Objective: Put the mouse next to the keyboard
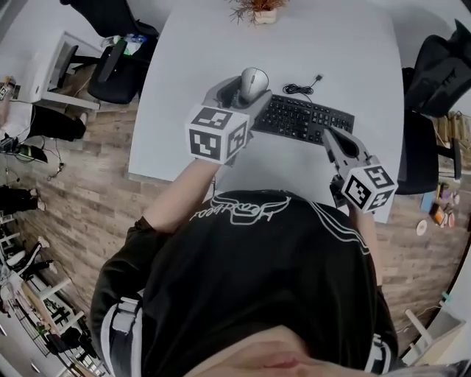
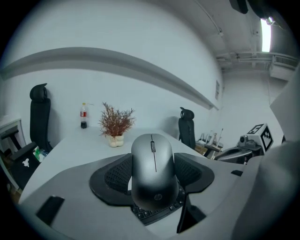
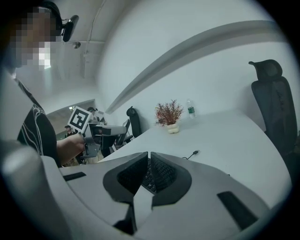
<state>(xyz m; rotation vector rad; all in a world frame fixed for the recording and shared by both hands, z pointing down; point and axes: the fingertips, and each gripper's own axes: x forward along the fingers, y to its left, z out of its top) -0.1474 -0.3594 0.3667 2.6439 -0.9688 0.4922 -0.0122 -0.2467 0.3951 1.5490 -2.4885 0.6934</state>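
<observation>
A silver-grey mouse (image 1: 252, 83) (image 2: 153, 171) is clamped between the pads of my left gripper (image 1: 246, 92) (image 2: 153, 176), held above the left end of the black keyboard (image 1: 303, 119); a few keys (image 2: 152, 216) show under it. My right gripper (image 1: 333, 143) (image 3: 147, 174) hovers over the keyboard's right end, jaws shut with nothing between them, keys (image 3: 149, 178) visible through the slit. The keyboard's cable (image 1: 303, 87) (image 3: 191, 154) curls behind it on the white table (image 1: 199, 51).
A potted dry plant (image 1: 256, 9) (image 2: 115, 124) (image 3: 169, 115) stands at the table's far edge, with a bottle (image 2: 83, 116) (image 3: 190, 110) beyond. Black office chairs (image 1: 110, 62) (image 1: 434, 110) flank the table. Wooden floor (image 1: 81, 191) lies on the left.
</observation>
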